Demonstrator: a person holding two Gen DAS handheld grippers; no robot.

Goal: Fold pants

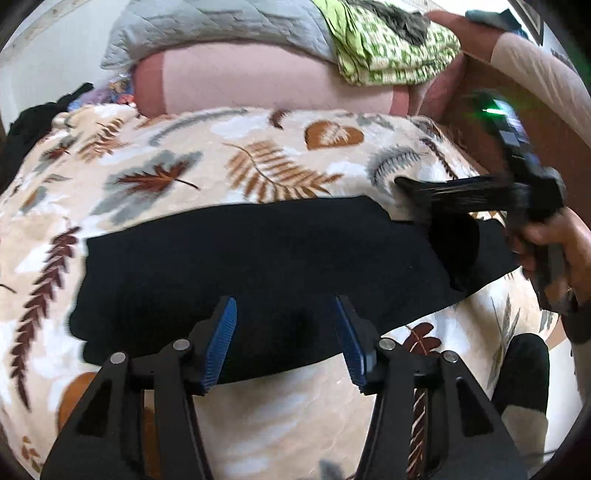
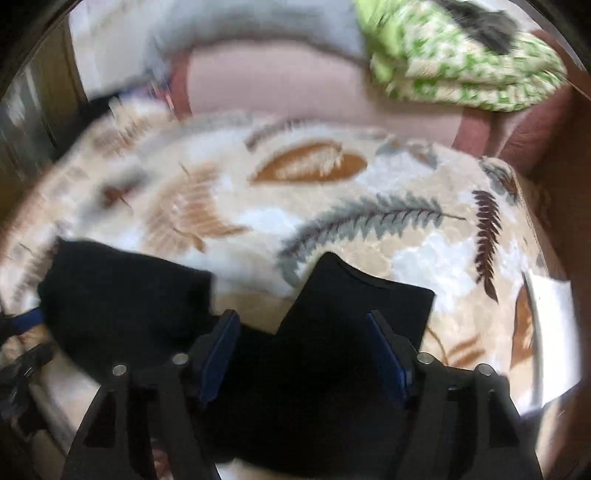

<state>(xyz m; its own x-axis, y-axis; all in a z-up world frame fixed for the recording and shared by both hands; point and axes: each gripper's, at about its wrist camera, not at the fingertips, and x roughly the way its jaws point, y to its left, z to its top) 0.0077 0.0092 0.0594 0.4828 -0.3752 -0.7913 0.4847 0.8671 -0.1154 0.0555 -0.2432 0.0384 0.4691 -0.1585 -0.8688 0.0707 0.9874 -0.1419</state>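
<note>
The black pants [image 1: 258, 266] lie flat across a leaf-patterned blanket [image 1: 258, 162] on the bed, folded into a long band. My left gripper [image 1: 286, 314] is open and hovers above the pants' near edge, nothing between its blue pads. My right gripper [image 1: 417, 203] shows in the left wrist view at the right, blurred, over the pants' right end. In the right wrist view the right gripper [image 2: 301, 332] is open above the black pants [image 2: 314, 369], whose far edge makes a raised peak.
A pink pillow [image 1: 266, 85] lies behind the blanket, with a grey quilt [image 1: 221, 26] and a green patterned cloth [image 1: 399, 48] on it. Dark clothing [image 1: 33, 122] sits at the far left. A wooden headboard [image 1: 524, 122] is at the right.
</note>
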